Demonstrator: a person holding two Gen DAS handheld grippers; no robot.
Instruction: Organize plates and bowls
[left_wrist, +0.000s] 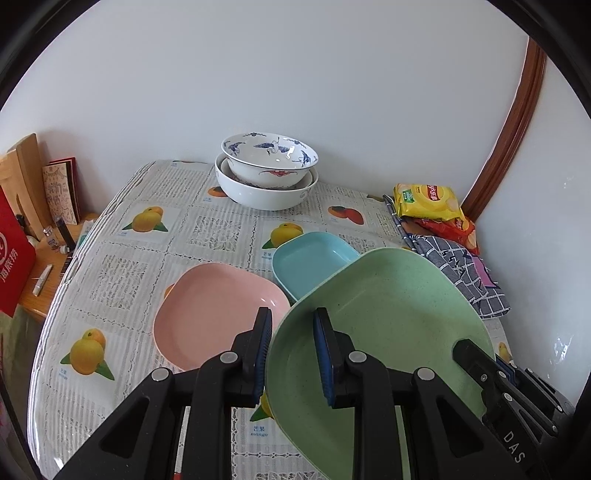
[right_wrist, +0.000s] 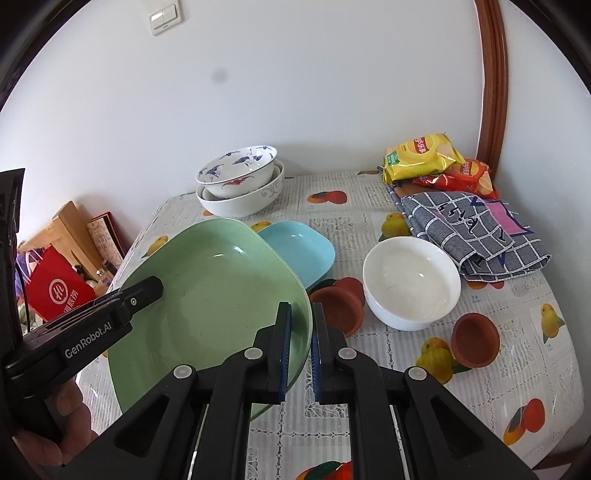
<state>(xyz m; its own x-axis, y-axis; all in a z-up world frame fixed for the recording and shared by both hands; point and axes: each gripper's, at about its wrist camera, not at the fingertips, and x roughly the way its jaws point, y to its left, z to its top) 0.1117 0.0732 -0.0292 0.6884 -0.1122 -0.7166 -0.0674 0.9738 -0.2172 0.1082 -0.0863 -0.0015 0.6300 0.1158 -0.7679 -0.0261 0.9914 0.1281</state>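
While both grippers pinch the raised green plate's rims, pink plate, blue plate and white bowl lie below.

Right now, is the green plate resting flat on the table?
No, the green plate is lifted and tilted, with the left tool and the right tool each clamped on its rim.

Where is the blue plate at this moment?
The blue plate lies mid-table in both views, behind the lifted green plate, with the pink plate to its left.
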